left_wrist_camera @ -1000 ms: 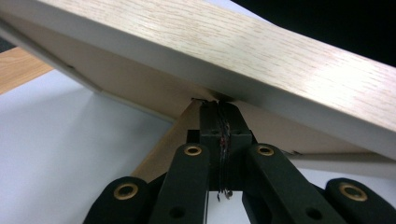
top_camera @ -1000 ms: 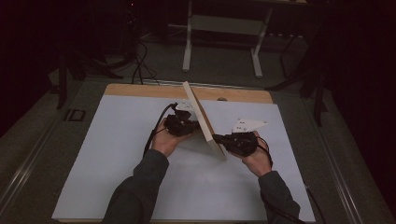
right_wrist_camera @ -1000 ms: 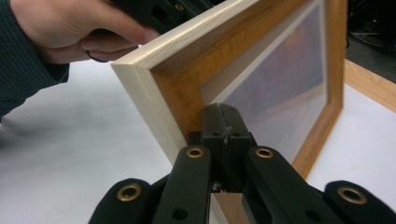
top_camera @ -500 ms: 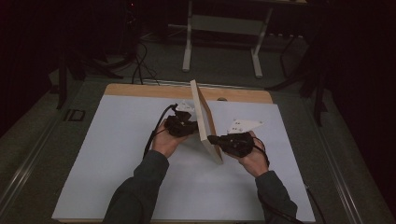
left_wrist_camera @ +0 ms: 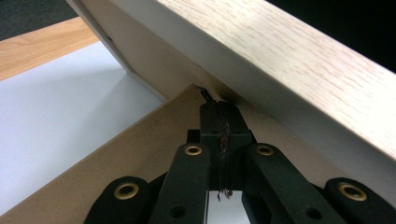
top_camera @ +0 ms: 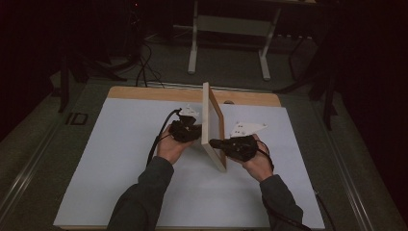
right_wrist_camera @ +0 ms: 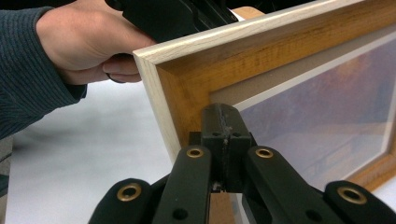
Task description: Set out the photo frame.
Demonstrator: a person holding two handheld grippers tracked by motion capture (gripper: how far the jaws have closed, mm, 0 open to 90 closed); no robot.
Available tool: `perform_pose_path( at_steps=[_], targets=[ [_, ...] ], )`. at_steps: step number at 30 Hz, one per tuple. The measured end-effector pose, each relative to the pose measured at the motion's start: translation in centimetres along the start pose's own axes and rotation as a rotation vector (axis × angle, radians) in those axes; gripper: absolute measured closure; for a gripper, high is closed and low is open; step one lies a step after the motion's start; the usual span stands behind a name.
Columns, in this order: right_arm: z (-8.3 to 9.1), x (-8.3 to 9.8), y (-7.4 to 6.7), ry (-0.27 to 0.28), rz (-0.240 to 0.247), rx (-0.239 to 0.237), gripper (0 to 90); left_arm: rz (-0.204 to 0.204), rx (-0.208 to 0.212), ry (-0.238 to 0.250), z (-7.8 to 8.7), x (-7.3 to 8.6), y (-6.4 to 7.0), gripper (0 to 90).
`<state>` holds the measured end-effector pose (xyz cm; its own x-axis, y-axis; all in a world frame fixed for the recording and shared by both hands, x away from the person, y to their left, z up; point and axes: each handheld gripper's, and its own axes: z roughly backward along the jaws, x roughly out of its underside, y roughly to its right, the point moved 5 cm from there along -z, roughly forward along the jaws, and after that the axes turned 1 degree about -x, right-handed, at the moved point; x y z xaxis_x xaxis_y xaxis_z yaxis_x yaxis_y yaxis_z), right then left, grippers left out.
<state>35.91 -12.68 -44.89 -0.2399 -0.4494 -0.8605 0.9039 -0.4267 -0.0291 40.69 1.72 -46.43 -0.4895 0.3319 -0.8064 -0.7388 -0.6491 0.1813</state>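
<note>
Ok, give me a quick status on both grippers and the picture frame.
Left gripper shut, against the frame's back. Right gripper shut, against its front. Picture frame upright on edge on the white sheet. Nothing in the way.

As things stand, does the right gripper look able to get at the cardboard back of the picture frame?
Probably not. The right gripper is shut against the glazed front, and the upright picture frame stands between it and the back, where the left gripper presses.

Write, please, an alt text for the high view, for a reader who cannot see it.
A person stands a wooden picture frame on edge on a white table, between the left hand-held gripper and the right hand-held gripper, both with jaws shut. The room around the table is dark, and a metal stand is on the floor behind.
</note>
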Motion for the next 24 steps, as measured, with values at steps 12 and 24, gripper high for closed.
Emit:
perform_pose_path(
  at_steps=[12,24],
  targets=[
    [-0.8,-0.6,-0.3,0.003,0.001,-0.003,90.0,0.006,0.05,0.006,-0.1,0.0,-0.1,90.0],
    [-1.2,-1.1,-0.4,-0.007,0.009,0.014,89.9,0.006,0.062,0.01,0.0,0.1,-0.4,90.0]
  ],
)
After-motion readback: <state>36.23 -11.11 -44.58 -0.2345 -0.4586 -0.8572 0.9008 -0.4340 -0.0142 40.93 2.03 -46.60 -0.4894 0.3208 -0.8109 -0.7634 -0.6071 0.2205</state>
